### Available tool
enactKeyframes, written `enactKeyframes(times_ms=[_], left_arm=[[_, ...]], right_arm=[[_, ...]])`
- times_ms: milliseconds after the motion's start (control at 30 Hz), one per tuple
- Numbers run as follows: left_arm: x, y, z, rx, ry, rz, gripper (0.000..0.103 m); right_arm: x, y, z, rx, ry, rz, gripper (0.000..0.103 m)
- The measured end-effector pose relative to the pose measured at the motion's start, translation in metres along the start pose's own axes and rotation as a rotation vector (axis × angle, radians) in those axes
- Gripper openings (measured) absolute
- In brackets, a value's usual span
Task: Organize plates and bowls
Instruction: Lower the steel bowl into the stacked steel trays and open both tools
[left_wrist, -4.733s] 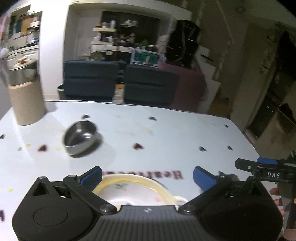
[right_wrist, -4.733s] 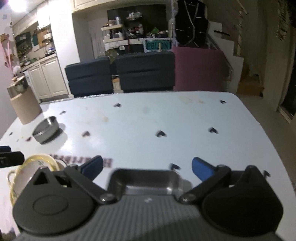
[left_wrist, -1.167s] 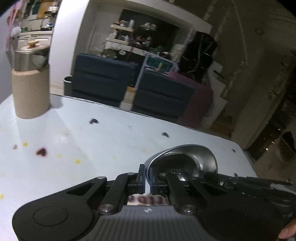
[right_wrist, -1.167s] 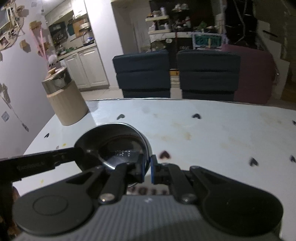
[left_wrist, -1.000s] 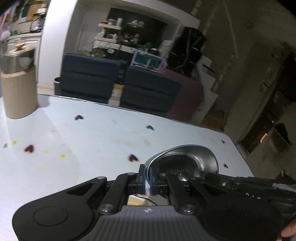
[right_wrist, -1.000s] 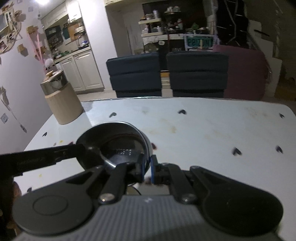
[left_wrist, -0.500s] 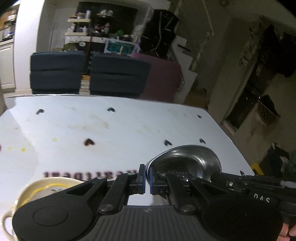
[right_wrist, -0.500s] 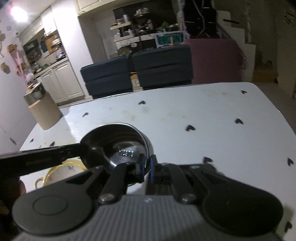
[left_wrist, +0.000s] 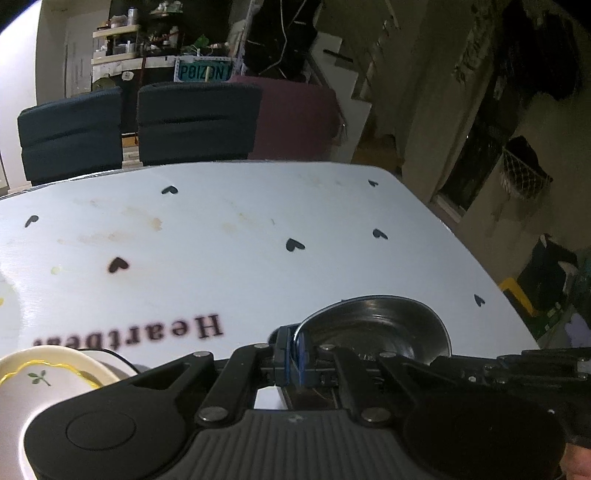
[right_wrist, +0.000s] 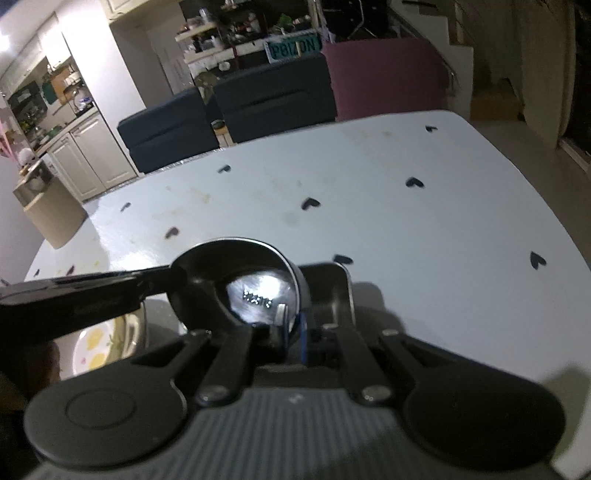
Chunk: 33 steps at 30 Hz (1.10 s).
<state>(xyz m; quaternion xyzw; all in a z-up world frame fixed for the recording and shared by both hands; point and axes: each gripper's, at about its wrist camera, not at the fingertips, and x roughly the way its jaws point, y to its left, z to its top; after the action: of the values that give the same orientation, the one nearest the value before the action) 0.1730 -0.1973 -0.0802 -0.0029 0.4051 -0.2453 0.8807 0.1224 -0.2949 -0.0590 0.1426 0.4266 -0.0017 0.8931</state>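
A round steel bowl (left_wrist: 380, 328) (right_wrist: 221, 273) hangs just above the white table, held by both grippers at opposite rims. My left gripper (left_wrist: 291, 354) is shut on its left rim. My right gripper (right_wrist: 293, 332) is shut on its right rim. Each gripper shows in the other's view: the right gripper (left_wrist: 524, 369) reaches in from the right, the left gripper (right_wrist: 88, 295) from the left. Right behind and under the bowl sits a square steel dish (right_wrist: 340, 291). A white ceramic bowl with a yellow rim (left_wrist: 44, 374) (right_wrist: 96, 347) stands on the table to the left.
The white table (left_wrist: 221, 266) (right_wrist: 424, 221) carries small heart marks and printed lettering. A beige canister (right_wrist: 51, 218) stands at its far left corner. Dark blue chairs (left_wrist: 195, 122) and a maroon chair (right_wrist: 384, 74) line the far edge. The right edge drops to the floor.
Both grippers have carried the steel bowl to the right across the table and lower. The square steel dish has come into view under it; the white bowl now lies to the left.
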Motion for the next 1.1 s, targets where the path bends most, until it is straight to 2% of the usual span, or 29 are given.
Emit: enactKeyframes(times_ms=[300, 1100], left_arm=[[0.022, -0.004, -0.003, 0.015, 0.044, 0.024, 0.006], [0.048, -0.003, -0.003, -0.008, 0.088, 0.027, 0.007]], right_arm=[[0.018, 0.002, -0.001, 0.006, 0.081, -0.006, 0.010], [0.054, -0.005, 0.005, 0.039, 0.175, -0.056, 0.014]])
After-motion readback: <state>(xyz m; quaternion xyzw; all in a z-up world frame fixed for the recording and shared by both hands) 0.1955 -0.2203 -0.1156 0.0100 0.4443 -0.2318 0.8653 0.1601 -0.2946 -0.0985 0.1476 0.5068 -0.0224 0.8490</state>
